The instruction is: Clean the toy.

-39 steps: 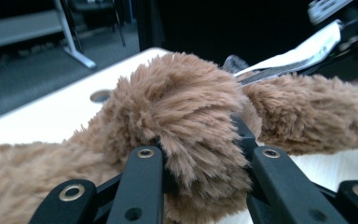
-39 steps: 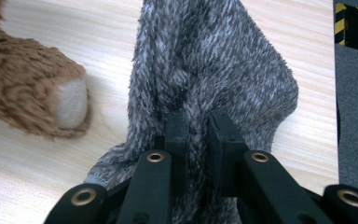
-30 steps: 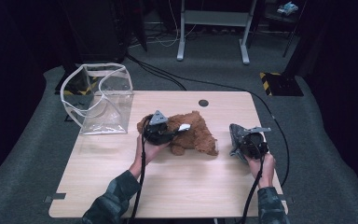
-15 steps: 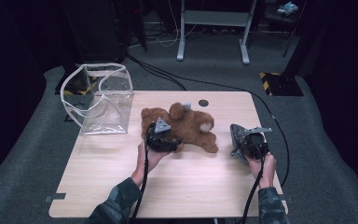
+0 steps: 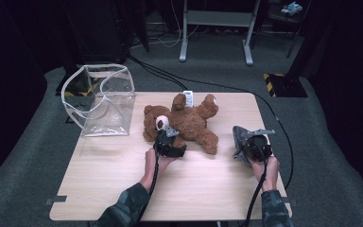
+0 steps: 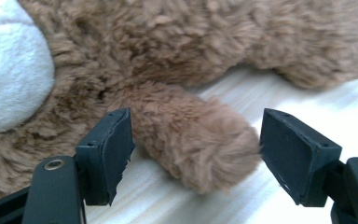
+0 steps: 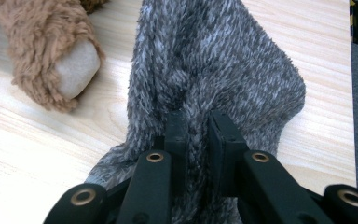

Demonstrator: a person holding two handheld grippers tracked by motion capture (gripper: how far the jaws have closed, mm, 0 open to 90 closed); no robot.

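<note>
A brown plush teddy bear [image 5: 186, 122] lay sprawled on its back on the counter [image 5: 123, 189], right of the clear bag [image 5: 101, 99], one furry arm [image 6: 200, 144] stretched loose between my left fingers [image 6: 112, 149]. Right of the bear, near its foot, a grey fuzzy sock [image 7: 214, 70] lay crumpled, pinched in my right fingers [image 7: 223, 140].

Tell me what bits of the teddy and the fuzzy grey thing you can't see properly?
- Teddy bear: left gripper view cuts off its head and body at the edges.
- Grey fuzzy cloth: right tongs cover its pinched middle; what it is stays unclear.
- White tag: high view, print too small.
</note>
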